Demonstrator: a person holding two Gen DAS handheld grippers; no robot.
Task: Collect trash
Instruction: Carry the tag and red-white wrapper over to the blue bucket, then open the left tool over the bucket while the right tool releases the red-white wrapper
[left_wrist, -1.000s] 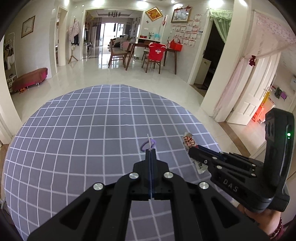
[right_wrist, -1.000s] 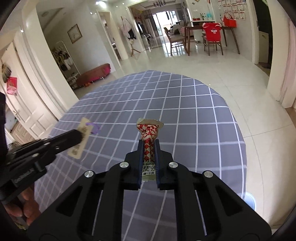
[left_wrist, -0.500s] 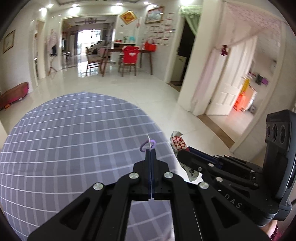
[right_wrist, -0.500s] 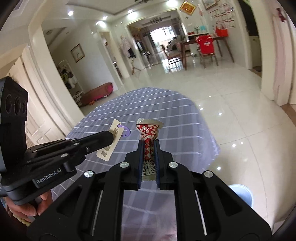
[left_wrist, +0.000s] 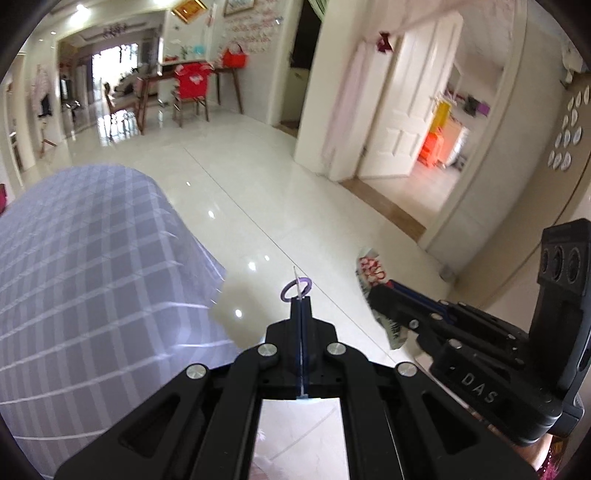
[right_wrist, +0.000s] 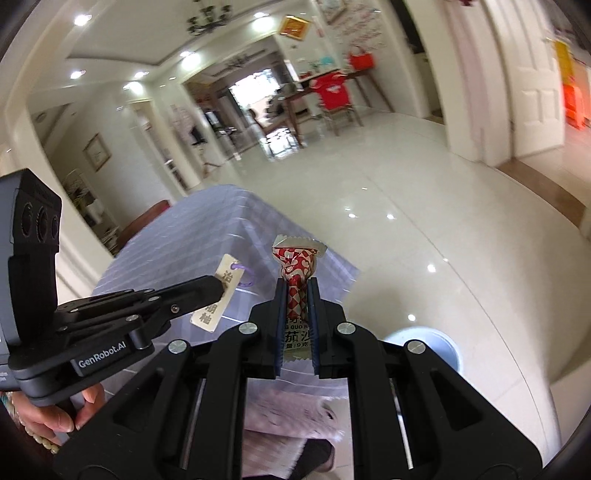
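Trash is held in both grippers: the right gripper (right_wrist: 298, 291) is clamped on a red-and-white snack wrapper (right_wrist: 295, 263) standing upright between its fingers, and the left gripper (left_wrist: 301, 301) is pressed together on a thin paper tag (right_wrist: 218, 295) with a purple loop (left_wrist: 295, 287). Both hang past the edge of the checked-cloth surface (left_wrist: 85, 258), above the glossy tiled floor (left_wrist: 280, 177). A pale blue bin (right_wrist: 424, 349) stands on the floor just right of the right gripper; its contents are hidden.

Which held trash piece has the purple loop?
The paper tag in the left gripper; a purple string loop runs through it. The right gripper holds a red-white checkered wrapper, no loop.
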